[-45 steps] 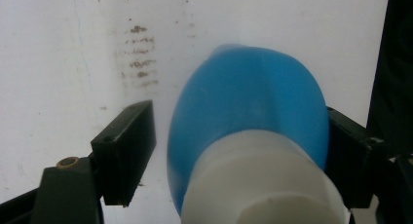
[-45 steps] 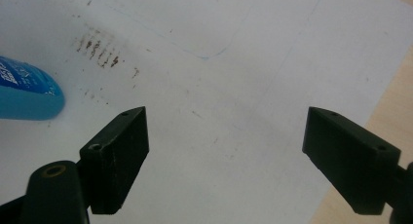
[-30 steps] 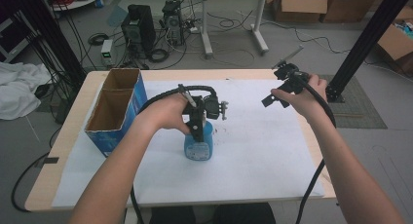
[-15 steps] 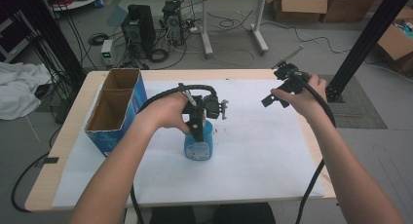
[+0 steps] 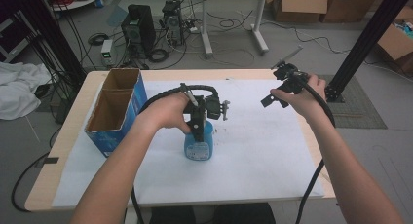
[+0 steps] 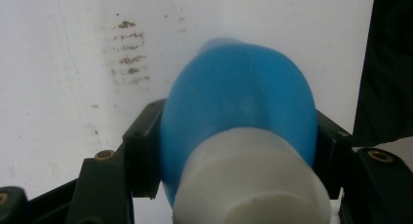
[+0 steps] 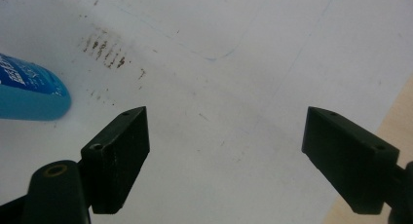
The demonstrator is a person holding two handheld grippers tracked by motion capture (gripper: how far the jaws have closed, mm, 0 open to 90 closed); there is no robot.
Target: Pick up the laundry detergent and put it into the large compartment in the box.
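Note:
A blue plastic bottle [image 5: 198,146] with a white cap [image 6: 248,185] stands upright on the white paper in the middle of the table. My left gripper [image 5: 198,130] comes down on it from above. Its jaws have just been closing with the bottle between them, and both pads now press the bottle's blue shoulder [image 6: 238,102]. My right gripper [image 5: 273,87] hangs above the table's far right, open, with nothing between its fingers [image 7: 119,156]. In the right gripper view, the bottle [image 7: 29,92] lies off to the left of those jaws.
An open-topped blue cardboard box [image 5: 117,112] stands at the table's left. A white paper sheet [image 5: 263,156] covers most of the wooden top and carries brown smudges [image 7: 104,48]. Bare wood edge [image 7: 399,112] shows on the right. Computers and cables sit on the floor beyond.

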